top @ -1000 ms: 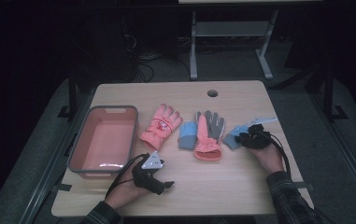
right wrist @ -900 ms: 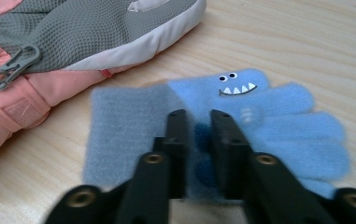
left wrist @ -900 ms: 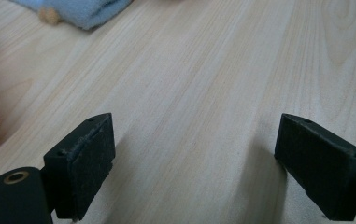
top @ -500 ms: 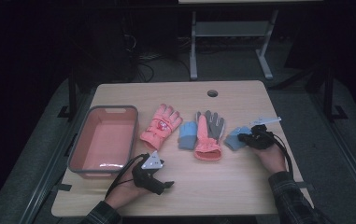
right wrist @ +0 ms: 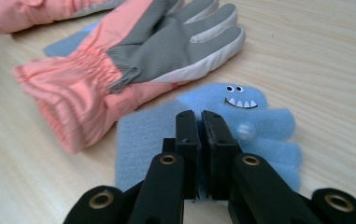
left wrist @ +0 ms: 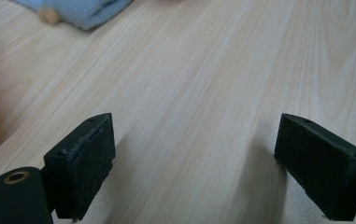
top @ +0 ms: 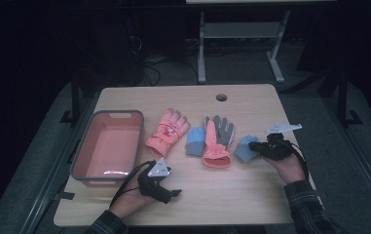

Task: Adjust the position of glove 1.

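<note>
Now | right gripper [right wrist: 202, 116] clenched on blue glove [right wrist: 241, 126] | left gripper [left wrist: 194, 158] released, resting on table [left wrist: 203, 74]

I work at a light wooden table [top: 251, 195] with a round cable hole [top: 221, 97] near its far edge. Beyond it the room is dark; a pale metal frame [top: 241, 44] stands on the grey floor [top: 314, 112], and cables [top: 149, 68] lie nearby.
</note>
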A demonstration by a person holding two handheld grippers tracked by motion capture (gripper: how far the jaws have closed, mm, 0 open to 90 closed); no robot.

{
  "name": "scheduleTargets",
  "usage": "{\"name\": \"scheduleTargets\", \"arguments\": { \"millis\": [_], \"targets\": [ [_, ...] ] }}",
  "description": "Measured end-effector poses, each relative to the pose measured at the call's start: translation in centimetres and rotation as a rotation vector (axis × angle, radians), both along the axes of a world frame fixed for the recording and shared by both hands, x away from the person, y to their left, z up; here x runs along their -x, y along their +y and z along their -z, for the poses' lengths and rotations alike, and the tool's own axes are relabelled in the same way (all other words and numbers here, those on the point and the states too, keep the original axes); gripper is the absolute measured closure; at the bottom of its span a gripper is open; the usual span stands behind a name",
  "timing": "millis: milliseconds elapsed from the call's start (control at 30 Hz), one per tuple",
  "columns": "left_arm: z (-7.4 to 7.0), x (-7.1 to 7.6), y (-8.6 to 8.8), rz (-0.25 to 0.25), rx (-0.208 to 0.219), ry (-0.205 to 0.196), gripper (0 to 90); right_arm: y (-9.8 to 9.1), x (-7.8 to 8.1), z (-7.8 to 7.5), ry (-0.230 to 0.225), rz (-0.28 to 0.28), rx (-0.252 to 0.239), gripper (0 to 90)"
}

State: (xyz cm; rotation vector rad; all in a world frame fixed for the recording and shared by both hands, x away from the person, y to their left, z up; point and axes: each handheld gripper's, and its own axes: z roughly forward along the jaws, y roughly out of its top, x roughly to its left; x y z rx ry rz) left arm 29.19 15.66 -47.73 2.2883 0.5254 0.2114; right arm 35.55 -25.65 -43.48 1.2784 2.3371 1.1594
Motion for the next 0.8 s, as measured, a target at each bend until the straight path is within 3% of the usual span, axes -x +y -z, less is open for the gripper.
{"name": "scheduleTargets", "arguments": {
  "millis": [133,567,800],
  "targets": [
    [0.0,0.0,0.0,0.0,0.0,0.0,11.7,0.1,1.0,-0.5,-0.003,-0.011,-0.029,85.8],
    [0.0,0.0,0.0,-0.002,0.005,-0.001,11.7,1.0,4.5,-1.2,0.0,-0.07,-0.021,85.6],
    [0.0,0.1,0.0,0.001,0.0,-0.002,11.8,2.3,6.6,-0.9,0.031,-0.118,-0.03,85.5]
  ]
}}
